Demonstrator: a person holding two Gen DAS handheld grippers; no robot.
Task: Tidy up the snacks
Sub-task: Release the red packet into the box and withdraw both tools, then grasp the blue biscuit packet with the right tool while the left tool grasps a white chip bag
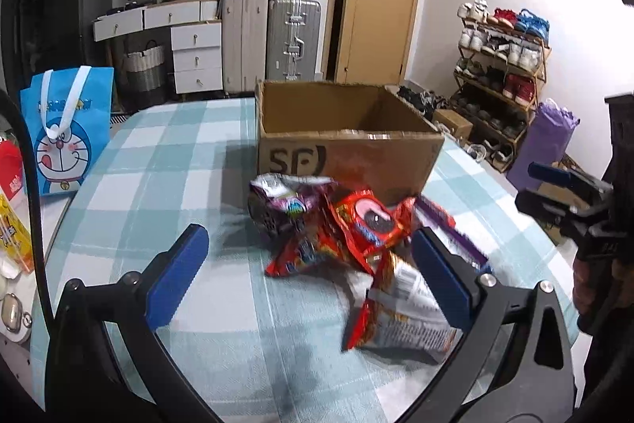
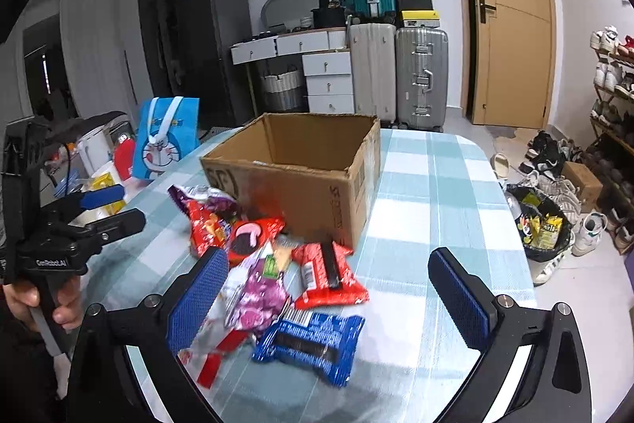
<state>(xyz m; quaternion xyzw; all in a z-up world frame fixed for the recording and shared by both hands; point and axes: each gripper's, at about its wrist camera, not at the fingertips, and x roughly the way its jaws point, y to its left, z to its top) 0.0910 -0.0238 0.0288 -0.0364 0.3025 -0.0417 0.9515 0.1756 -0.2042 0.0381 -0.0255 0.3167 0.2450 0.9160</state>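
Cardboard, brown and open at the top, forms the box point(image 2: 301, 165) that stands near the middle of a table point(image 2: 436, 185) covered with a pale blue and white checked cloth. Nothing can be seen inside the box from either wrist view, so the sorting is judged to be at its very start. A loose heap of snack packets point(image 2: 273, 264) is spread on the cloth just in front of the box: red ones, a purple one, and a blue packet point(image 2: 313, 343) lying nearest the camera. All of them are left to be moved. The right gripper point(image 2: 333, 300) is held over the near edge of the heap with its blue-padded jaws spread wide and nothing between the pads. The left gripper point(image 1: 317, 272) is likewise wide open and empty, aimed at the same heap from the other side, and a hand point(image 2: 43, 304) is seen on its handle. A blue cartoon gift bag point(image 1: 67, 133) stands at the table's far left edge. Beyond the table, suitcases point(image 2: 396, 74), white drawers point(image 2: 325, 78), a wooden door point(image 2: 511, 18) and a crowded shoe rack point(image 1: 499, 74) are seen against white walls.
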